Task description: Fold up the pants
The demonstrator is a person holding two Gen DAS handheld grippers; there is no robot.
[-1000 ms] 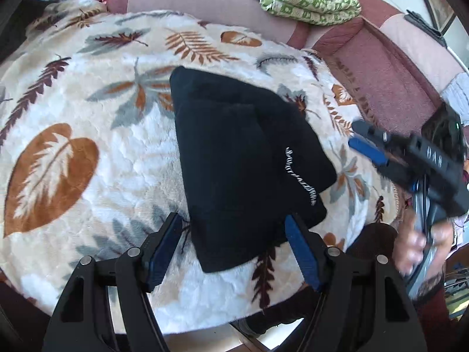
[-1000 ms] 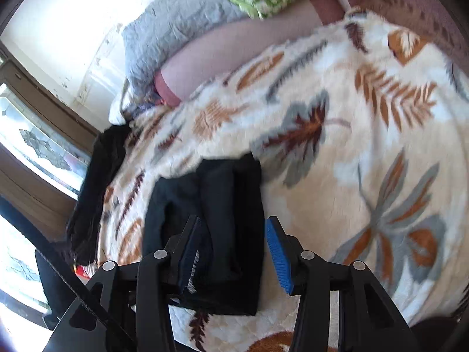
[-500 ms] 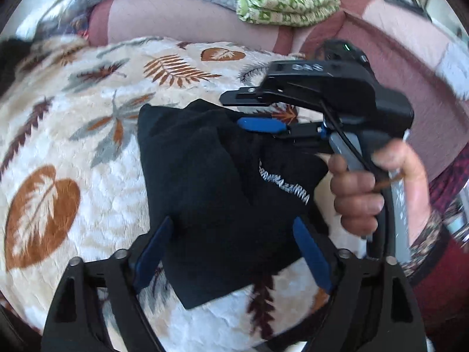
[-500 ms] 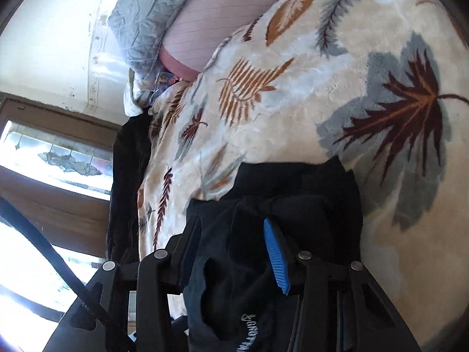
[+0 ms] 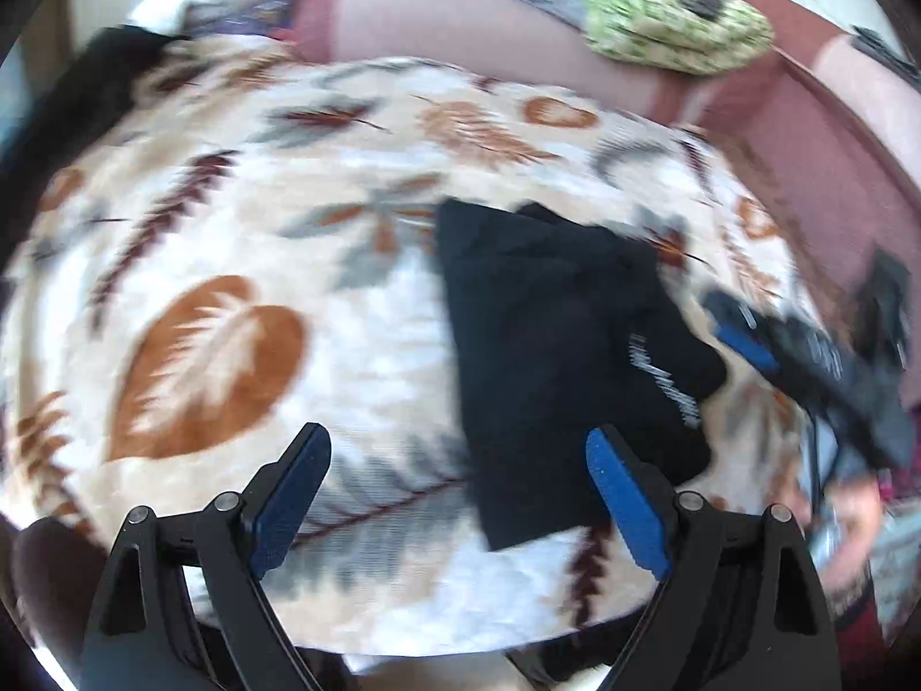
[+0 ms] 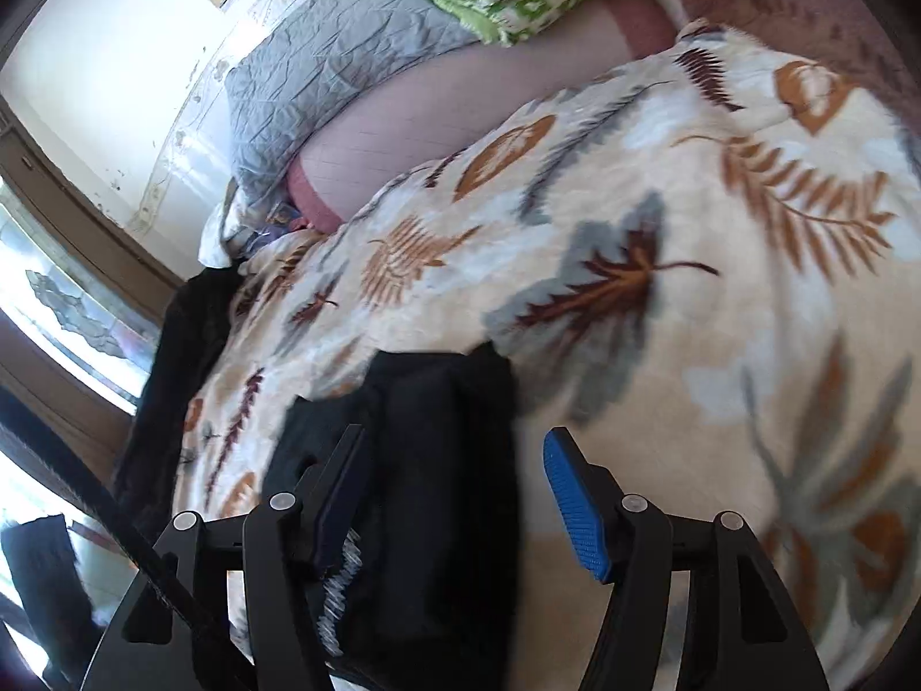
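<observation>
The black pants lie folded into a compact bundle on the leaf-print blanket, white lettering facing up. My left gripper is open and empty, hovering over the bundle's near left edge. The right gripper shows at the bundle's right side in the left wrist view. In the right wrist view the right gripper is open and empty above the bundle, which lies low between its fingers.
The blanket covers a pink sofa. A green patterned cloth and a grey quilt lie on the backrest. A dark garment lies at the blanket's far left edge. A window is behind it.
The right gripper has drawn back from over the bundle to its right side. The left gripper has shifted left. The bundle lies flat, released.
</observation>
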